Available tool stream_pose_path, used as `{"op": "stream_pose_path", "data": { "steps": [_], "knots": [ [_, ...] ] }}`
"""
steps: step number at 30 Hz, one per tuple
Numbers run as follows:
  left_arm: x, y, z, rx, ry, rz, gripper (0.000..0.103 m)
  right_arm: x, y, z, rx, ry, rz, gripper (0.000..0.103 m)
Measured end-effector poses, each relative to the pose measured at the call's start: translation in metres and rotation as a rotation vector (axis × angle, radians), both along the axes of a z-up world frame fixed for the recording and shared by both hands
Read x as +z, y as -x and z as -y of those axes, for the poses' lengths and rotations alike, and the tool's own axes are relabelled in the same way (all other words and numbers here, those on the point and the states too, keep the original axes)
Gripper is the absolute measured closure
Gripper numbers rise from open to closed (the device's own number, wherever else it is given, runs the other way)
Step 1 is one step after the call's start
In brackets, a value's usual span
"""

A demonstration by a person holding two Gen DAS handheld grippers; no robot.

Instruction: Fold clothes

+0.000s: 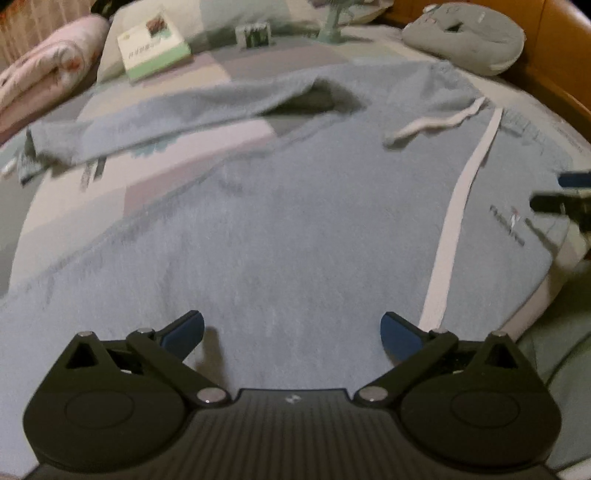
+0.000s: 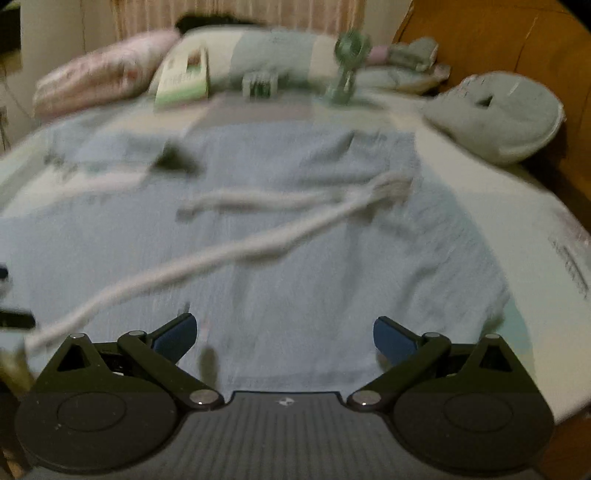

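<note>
Blue-grey sweatpants (image 1: 295,221) lie spread flat on the bed, one leg (image 1: 147,122) reaching left. Two white drawstrings (image 1: 454,206) trail from the waistband, and a small logo (image 1: 509,225) sits near the right edge. My left gripper (image 1: 291,325) hovers over the near part of the fabric, open wide with nothing between its fingers. My right gripper (image 2: 284,325) is also open over the pants (image 2: 314,258), empty, with a drawstring (image 2: 221,254) running to its left. The view is blurred. Each gripper shows at the other view's edge: right gripper (image 1: 554,192), left gripper (image 2: 9,295).
A rolled pink quilt (image 1: 44,81), a green-and-white box (image 1: 155,44), a small fan (image 1: 334,22) and a grey cushion (image 1: 465,40) lie along the far side of the bed. The wooden bed frame (image 1: 561,55) rises at the right. Patchwork sheet (image 1: 184,173) shows left of the pants.
</note>
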State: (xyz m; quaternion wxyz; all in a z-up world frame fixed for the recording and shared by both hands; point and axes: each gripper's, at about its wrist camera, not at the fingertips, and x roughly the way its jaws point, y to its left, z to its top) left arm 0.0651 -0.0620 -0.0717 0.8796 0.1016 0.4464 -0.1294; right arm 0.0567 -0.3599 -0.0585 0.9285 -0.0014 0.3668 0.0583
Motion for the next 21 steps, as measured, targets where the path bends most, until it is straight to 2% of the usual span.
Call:
{"op": "stream_pose_path", "data": {
  "steps": [3, 7, 8, 11, 13, 15, 18, 21],
  "knots": [
    [0.003, -0.005, 0.009, -0.018, 0.028, 0.009, 0.002, 0.004, -0.029, 0.019, -0.027, -0.04, 0.026, 0.0],
    [-0.003, -0.008, 0.015, -0.012, 0.025, 0.002, 0.002, -0.017, -0.059, 0.049, -0.108, -0.085, -0.048, 0.0],
    [-0.006, -0.008, 0.013, 0.002, 0.019, -0.004, 0.002, -0.024, -0.062, 0.057, -0.124, -0.086, -0.068, 0.003],
    [-0.013, -0.009, 0.003, 0.057, 0.004, -0.019, 0.001, -0.03, -0.042, 0.064, -0.079, -0.038, -0.046, 0.004],
    [-0.014, -0.01, -0.002, 0.065, 0.023, -0.025, 0.001, -0.031, -0.032, 0.058, -0.058, 0.038, -0.045, 0.004],
    [-0.013, -0.01, 0.001, 0.058, 0.006, -0.025, 0.001, -0.03, -0.028, 0.053, -0.053, 0.066, -0.04, 0.003],
    [-0.006, -0.009, 0.007, 0.02, 0.001, -0.002, 0.002, -0.016, -0.034, 0.046, -0.085, 0.062, -0.058, 0.001],
    [-0.002, -0.008, 0.014, -0.017, 0.006, 0.024, 0.002, -0.002, -0.036, 0.034, -0.051, 0.023, -0.007, 0.0]
  ]
}}
